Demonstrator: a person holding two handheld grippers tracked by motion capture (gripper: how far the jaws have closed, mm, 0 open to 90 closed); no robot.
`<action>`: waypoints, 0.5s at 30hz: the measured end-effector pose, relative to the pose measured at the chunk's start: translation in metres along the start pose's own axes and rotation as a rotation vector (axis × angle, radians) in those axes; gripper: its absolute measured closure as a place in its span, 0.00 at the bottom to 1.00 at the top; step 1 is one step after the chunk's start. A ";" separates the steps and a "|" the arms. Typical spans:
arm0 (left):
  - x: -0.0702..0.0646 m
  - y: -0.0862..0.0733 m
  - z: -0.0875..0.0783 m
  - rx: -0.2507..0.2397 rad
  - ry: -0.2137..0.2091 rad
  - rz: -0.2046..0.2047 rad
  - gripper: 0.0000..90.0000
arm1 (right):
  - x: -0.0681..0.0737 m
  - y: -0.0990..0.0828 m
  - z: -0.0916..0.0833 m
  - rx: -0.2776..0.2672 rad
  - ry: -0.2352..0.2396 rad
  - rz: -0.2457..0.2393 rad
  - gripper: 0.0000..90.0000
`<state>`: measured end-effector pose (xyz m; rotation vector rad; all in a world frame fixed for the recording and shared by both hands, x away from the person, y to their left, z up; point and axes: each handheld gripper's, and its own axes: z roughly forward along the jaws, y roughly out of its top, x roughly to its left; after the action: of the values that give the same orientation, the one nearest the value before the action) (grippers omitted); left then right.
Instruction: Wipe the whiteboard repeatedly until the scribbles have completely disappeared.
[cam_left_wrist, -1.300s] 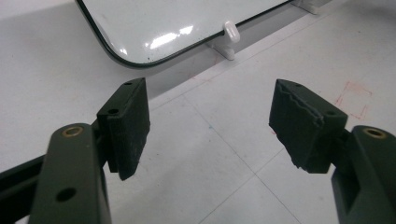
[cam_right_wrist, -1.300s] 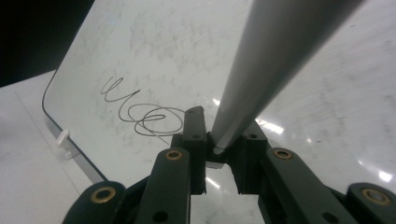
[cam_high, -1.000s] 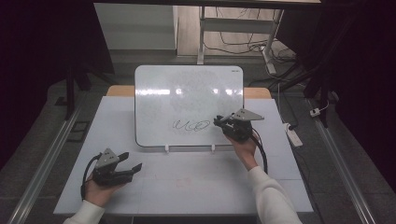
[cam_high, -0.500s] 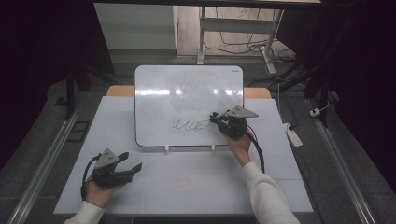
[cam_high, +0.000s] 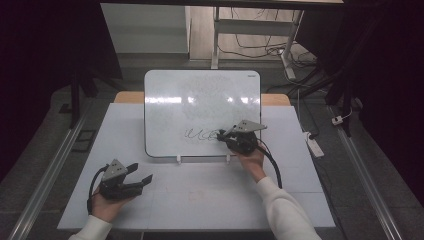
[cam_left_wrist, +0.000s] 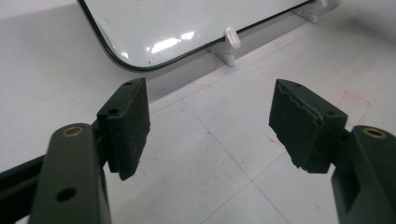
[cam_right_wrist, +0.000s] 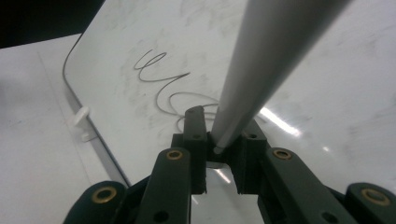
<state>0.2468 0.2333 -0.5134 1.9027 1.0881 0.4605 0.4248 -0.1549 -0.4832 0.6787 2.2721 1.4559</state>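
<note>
Over the whiteboard (cam_high: 202, 112), the right gripper (cam_high: 226, 136) clamps a grey marker (cam_right_wrist: 271, 60) and has slid leftward along the scribble (cam_high: 201, 134) since a second ago. Low on the white table (cam_high: 210, 192), the left gripper (cam_high: 141, 174) stays put, jaws wide apart and empty.

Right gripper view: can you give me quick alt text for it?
The right gripper has its black jaws shut on a grey marker, over a whiteboard bearing a looping scribble. The white table lies at left.
</note>
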 end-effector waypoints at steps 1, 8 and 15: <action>0.000 0.000 0.000 -0.001 -0.002 0.001 0.33 | -0.005 0.002 -0.004 -0.030 -0.046 0.013 0.86; 0.000 0.000 0.001 -0.001 -0.001 -0.004 0.33 | 0.004 -0.006 0.000 0.004 0.017 0.003 0.86; 0.001 0.000 0.000 -0.004 0.002 -0.001 0.33 | -0.008 -0.001 -0.007 -0.049 -0.045 0.051 0.86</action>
<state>0.2469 0.2340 -0.5137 1.8979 1.0887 0.4638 0.4277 -0.1649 -0.4809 0.7524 2.1924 1.4992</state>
